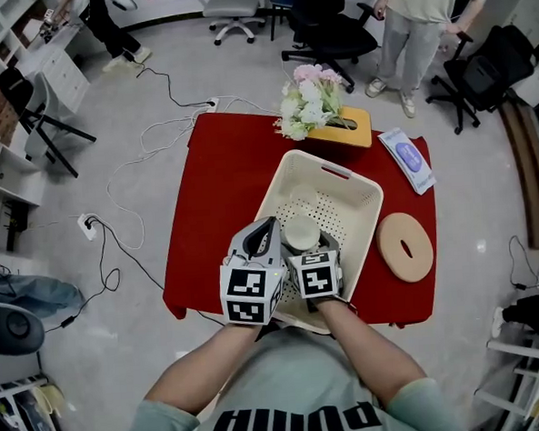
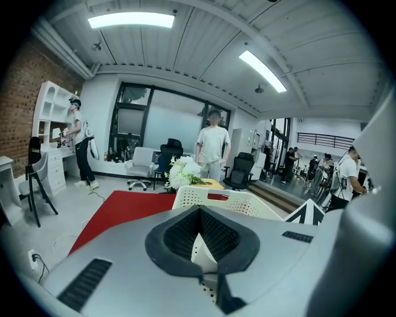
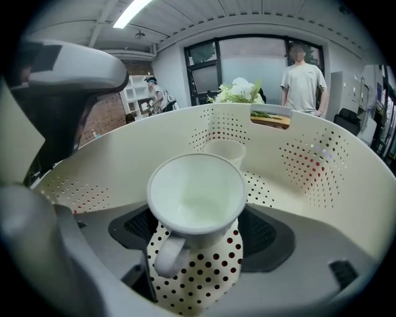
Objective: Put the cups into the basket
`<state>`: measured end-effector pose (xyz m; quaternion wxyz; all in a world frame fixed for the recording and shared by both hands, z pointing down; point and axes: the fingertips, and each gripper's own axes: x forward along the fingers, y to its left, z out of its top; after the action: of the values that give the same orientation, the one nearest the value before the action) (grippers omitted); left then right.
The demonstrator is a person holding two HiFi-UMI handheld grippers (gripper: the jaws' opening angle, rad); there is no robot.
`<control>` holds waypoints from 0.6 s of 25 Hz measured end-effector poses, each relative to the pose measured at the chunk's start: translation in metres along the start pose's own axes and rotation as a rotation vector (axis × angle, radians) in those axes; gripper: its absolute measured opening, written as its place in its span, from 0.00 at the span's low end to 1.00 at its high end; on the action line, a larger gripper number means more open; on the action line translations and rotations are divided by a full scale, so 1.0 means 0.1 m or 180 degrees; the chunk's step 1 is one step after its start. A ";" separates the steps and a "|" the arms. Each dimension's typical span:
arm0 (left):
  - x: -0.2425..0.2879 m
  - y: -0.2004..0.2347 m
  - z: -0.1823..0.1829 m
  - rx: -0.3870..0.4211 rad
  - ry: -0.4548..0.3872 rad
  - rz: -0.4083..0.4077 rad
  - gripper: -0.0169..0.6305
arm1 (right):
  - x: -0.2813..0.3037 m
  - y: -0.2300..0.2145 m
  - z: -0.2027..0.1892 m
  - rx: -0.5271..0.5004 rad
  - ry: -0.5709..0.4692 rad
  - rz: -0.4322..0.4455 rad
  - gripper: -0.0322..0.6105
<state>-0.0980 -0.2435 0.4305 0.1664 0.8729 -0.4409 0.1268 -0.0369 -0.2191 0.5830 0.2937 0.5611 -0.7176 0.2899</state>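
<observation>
A cream perforated basket (image 1: 272, 187) stands on the red table (image 1: 218, 195). My right gripper (image 1: 304, 244) is shut on a white cup (image 3: 195, 192) with a handle, held over the basket's near end; that cup (image 1: 300, 231) shows between both grippers in the head view. A second white cup (image 3: 224, 150) sits on the basket (image 3: 309, 148) floor just beyond it. My left gripper (image 1: 268, 226) hovers beside the right one at the basket's near-left rim, shut and empty. In the left gripper view its pads (image 2: 180, 234) meet at the tip, with the basket (image 2: 204, 195) beyond.
White flowers (image 1: 310, 103) on a yellow box (image 1: 353, 127) stand at the table's far edge. A blue-and-white packet (image 1: 407, 159) and a round wooden ring (image 1: 405, 245) lie right of the basket. Office chairs, cables and people stand on the floor around.
</observation>
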 end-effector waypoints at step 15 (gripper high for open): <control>-0.06 -0.05 0.09 -0.0049 -0.0074 0.0021 0.03 | -0.15 0.06 0.15 -0.0019 -0.0166 0.0148 0.65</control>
<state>-0.0971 -0.2398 0.4193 0.1676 0.8715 -0.4466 0.1137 -0.0410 -0.2195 0.5608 0.2698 0.5507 -0.7387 0.2797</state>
